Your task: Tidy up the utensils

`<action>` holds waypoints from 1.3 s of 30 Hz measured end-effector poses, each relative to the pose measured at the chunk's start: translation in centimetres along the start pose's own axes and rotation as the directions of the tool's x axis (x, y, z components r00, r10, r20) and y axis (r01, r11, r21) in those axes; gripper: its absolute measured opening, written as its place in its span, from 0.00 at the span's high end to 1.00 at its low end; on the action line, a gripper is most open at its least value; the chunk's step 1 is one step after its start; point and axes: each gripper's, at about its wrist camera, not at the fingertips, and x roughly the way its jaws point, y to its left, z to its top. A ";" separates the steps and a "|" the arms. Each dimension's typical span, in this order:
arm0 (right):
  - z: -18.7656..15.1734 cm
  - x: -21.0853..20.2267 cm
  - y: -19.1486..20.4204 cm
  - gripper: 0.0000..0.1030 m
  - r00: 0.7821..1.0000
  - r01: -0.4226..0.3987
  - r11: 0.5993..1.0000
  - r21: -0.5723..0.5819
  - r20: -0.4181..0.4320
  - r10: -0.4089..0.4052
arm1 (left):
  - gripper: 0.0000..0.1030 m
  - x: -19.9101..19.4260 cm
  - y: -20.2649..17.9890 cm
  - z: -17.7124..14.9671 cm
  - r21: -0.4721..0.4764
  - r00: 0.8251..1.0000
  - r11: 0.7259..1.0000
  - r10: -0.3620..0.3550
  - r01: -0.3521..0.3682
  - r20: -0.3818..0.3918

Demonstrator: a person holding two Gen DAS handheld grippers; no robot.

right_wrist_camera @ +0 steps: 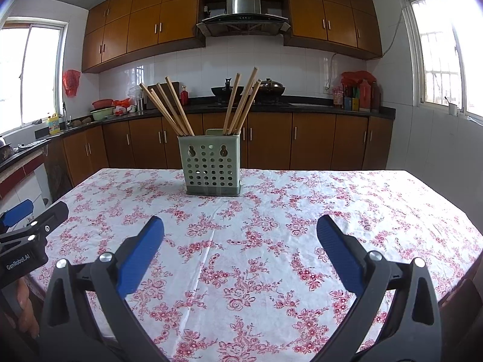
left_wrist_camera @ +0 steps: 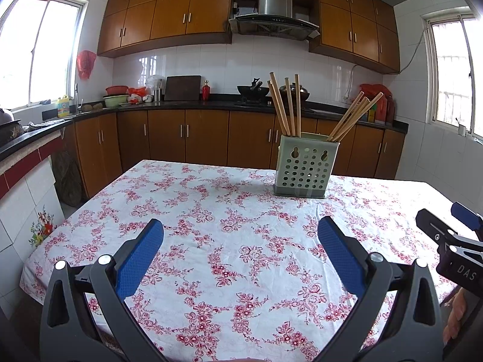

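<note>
Evidently both empty: left hand-held gripper (left_wrist_camera: 241,235) and right hand-held gripper (right_wrist_camera: 240,233) hovering spread wide over counter (right_wrist_camera: 332,199); chopsticks (right_wrist_camera: 169,108) standing sorted in holder (right_wrist_camera: 211,169) ahead, beyond fingertips, leaning apart in two bunches

I'm looking into a home kitchen. Brown wooden wall cabinets (right_wrist_camera: 145,27) run above a white tiled backsplash (right_wrist_camera: 302,69), with a steel range hood (right_wrist_camera: 243,15) over a wok (right_wrist_camera: 227,90) on the stove. A dark countertop (right_wrist_camera: 317,109) carries bottles and bowls, and a sink tap (right_wrist_camera: 64,111) sits under the left window (right_wrist_camera: 30,75). In front of me stands a table with a floral cloth (right_wrist_camera: 271,241).
</note>
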 end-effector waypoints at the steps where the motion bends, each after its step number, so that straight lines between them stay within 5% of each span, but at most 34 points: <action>1: 0.0 0.0 0.0 0.04 1.000 0.000 1.000 0.000 0.000 0.000 | 0.02 0.0 0.0 0.0 0.000 1.000 1.000 -0.001 0.001 0.000; 39: -0.1 0.1 0.5 0.04 1.000 0.003 1.000 0.010 -0.004 -0.003 | 0.02 0.1 -0.2 -0.1 -0.001 1.000 1.000 -0.001 0.001 -0.003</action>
